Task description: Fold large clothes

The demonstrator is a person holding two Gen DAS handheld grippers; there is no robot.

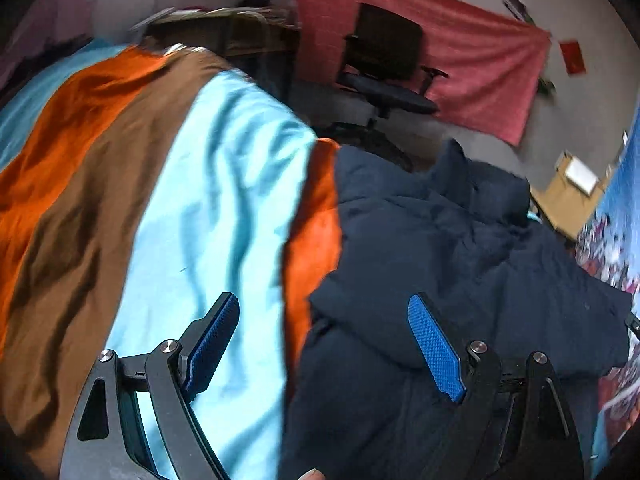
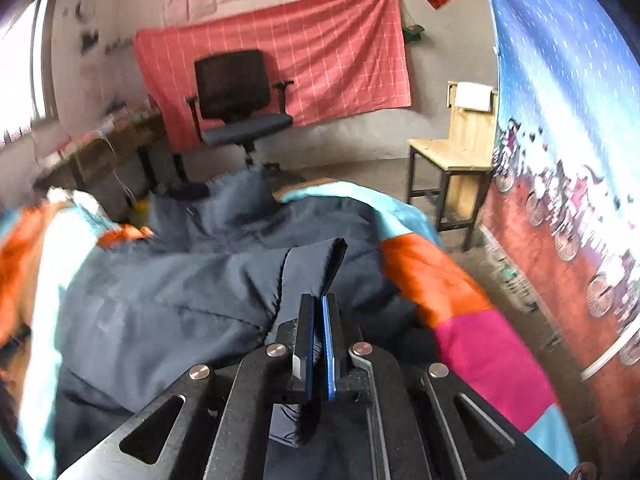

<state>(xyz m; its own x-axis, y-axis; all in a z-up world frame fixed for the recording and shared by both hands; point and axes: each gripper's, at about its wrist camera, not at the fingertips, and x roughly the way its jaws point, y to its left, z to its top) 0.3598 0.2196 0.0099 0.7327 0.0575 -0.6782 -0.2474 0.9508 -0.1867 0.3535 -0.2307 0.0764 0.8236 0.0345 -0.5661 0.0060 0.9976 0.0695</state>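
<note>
The navy padded jacket (image 2: 192, 280) lies crumpled on a striped blanket (image 1: 224, 200) with bands of orange, brown, light blue and, on the right side, pink. In the left wrist view the jacket (image 1: 440, 260) covers the right part of the blanket, and its edge meets an orange band.

The right tool (image 2: 319, 308) is pressed together on a fold of the jacket — a flap of the navy fabric stands up between the two blue pads and rises above the fingertips. The rest of the jacket spreads to the left and behind this pinched part.

The left tool (image 1: 324, 312) is spread wide and pinches nothing. Its left finger (image 1: 212, 344) is over the light blue band, and its right finger (image 1: 436, 348) is over the navy jacket; whether the fingers touch the fabric, I cannot tell.

Behind the blanket stands a black office chair (image 2: 240, 100), in front of a red checked cloth (image 2: 320, 48) that hangs on the wall. To the right is a wooden chair (image 2: 460, 148), next to a blue and red patterned hanging (image 2: 560, 120). On the left side there is a cluttered desk (image 2: 100, 148) — the things on it are too blurred to name.
</note>
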